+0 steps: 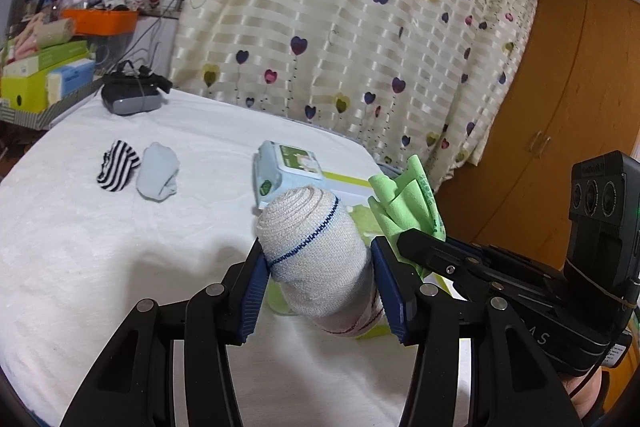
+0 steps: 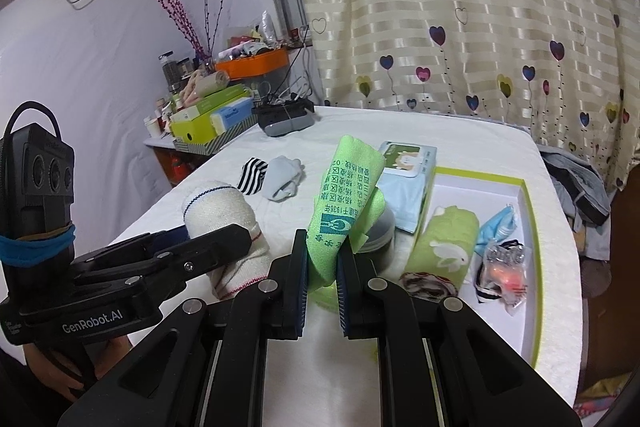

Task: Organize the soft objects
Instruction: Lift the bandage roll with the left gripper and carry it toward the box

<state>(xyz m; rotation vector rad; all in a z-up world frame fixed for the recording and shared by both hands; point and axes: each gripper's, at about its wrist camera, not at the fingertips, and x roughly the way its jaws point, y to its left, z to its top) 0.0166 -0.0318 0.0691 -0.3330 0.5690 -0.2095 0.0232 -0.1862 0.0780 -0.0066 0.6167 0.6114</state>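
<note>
My left gripper (image 1: 318, 283) is shut on a rolled white bandage (image 1: 316, 247) with a blue stitched line, held above the white table; it also shows in the right wrist view (image 2: 224, 215). My right gripper (image 2: 322, 267) is shut on a folded green cloth (image 2: 344, 203) with printed text, standing upright between the pads; it also shows in the left wrist view (image 1: 404, 203). A striped sock (image 1: 117, 166) and a pale blue sock (image 1: 158, 171) lie on the table to the far left.
A white box with a green rim (image 2: 524, 203) at right holds a green towel (image 2: 444, 243), a blue item and a plastic packet. A wipes pack (image 2: 408, 167) lies behind. A black headset (image 1: 132, 95), stacked boxes and an orange bin (image 1: 100, 21) stand at the back.
</note>
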